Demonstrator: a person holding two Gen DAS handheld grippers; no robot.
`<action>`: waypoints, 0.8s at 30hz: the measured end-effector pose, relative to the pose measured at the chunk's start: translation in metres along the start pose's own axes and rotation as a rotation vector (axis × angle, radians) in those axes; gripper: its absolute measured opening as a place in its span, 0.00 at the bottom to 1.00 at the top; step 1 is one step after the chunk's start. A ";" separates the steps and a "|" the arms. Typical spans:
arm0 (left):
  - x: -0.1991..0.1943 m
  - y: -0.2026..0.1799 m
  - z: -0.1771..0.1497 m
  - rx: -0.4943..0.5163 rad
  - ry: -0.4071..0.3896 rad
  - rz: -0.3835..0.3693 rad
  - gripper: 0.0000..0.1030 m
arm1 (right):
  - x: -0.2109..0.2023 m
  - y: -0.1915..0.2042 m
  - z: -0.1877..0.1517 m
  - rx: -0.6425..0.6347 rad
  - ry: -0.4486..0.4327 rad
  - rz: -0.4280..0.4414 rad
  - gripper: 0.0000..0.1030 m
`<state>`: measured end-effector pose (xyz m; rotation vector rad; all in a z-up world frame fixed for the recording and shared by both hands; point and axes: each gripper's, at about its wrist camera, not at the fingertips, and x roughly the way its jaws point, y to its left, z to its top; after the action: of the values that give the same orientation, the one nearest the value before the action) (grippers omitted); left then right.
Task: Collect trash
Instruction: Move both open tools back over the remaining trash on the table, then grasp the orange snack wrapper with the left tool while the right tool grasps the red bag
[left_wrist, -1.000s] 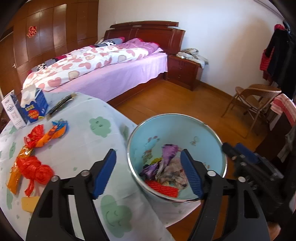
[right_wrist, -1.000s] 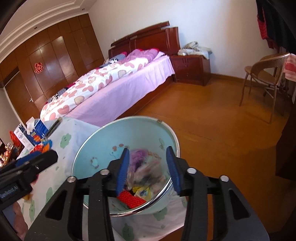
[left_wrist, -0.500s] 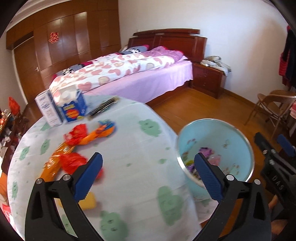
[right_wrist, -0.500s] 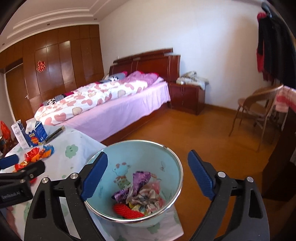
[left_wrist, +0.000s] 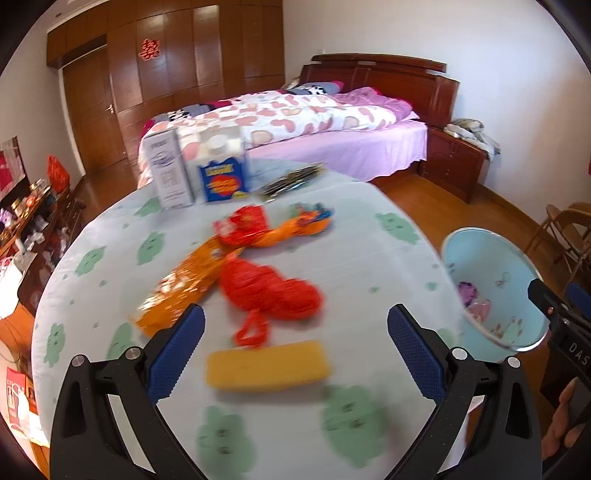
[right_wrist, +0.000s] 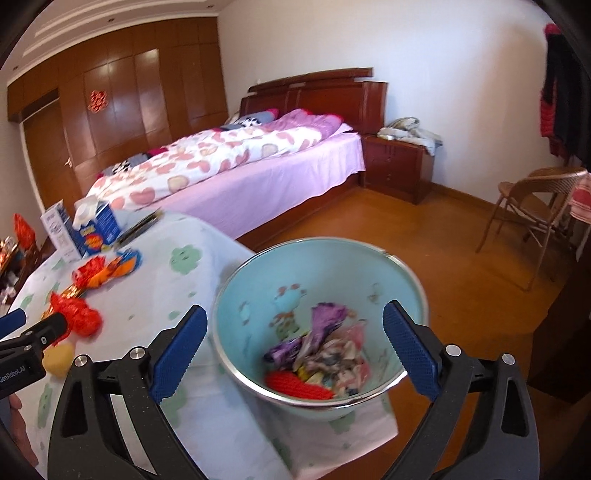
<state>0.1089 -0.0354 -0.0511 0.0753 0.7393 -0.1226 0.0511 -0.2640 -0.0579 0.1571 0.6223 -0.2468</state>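
A light blue bin (right_wrist: 402, 295) stands at the table's right edge with crumpled wrappers (right_wrist: 321, 350) inside; the left wrist view shows it too (left_wrist: 517, 325). My right gripper (right_wrist: 295, 350) hangs open above the bin, nothing between its fingers. My left gripper (left_wrist: 295, 350) is open over the table, empty. Just ahead of it lie a yellow sponge-like block (left_wrist: 266, 365), a red mesh bundle (left_wrist: 273, 291), an orange wrapper (left_wrist: 184, 288) and a red and orange wrapper (left_wrist: 266, 229).
A white carton (left_wrist: 166, 170) and a blue tissue box (left_wrist: 221, 173) stand at the table's far side beside a dark packet (left_wrist: 291, 181). Beyond are a bed (right_wrist: 258, 158), a nightstand (right_wrist: 399, 170) and a folding chair (right_wrist: 532, 206). Cluttered shelves (left_wrist: 29, 221) stand at left.
My left gripper swung left from over the bin to over the table's trash and opened wider. My right gripper opened wide and let its wrappers fall into the bin.
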 end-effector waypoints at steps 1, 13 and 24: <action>0.000 0.007 -0.002 -0.007 0.002 0.005 0.94 | 0.000 0.006 -0.002 -0.004 0.005 0.011 0.91; 0.002 0.108 -0.022 -0.131 0.022 0.077 0.94 | 0.010 0.079 0.001 -0.074 0.059 0.153 0.91; 0.010 0.158 -0.033 -0.178 0.043 0.090 0.94 | 0.039 0.149 0.007 -0.177 0.174 0.340 0.78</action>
<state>0.1158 0.1241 -0.0784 -0.0589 0.7855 0.0312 0.1267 -0.1300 -0.0654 0.1119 0.7754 0.1518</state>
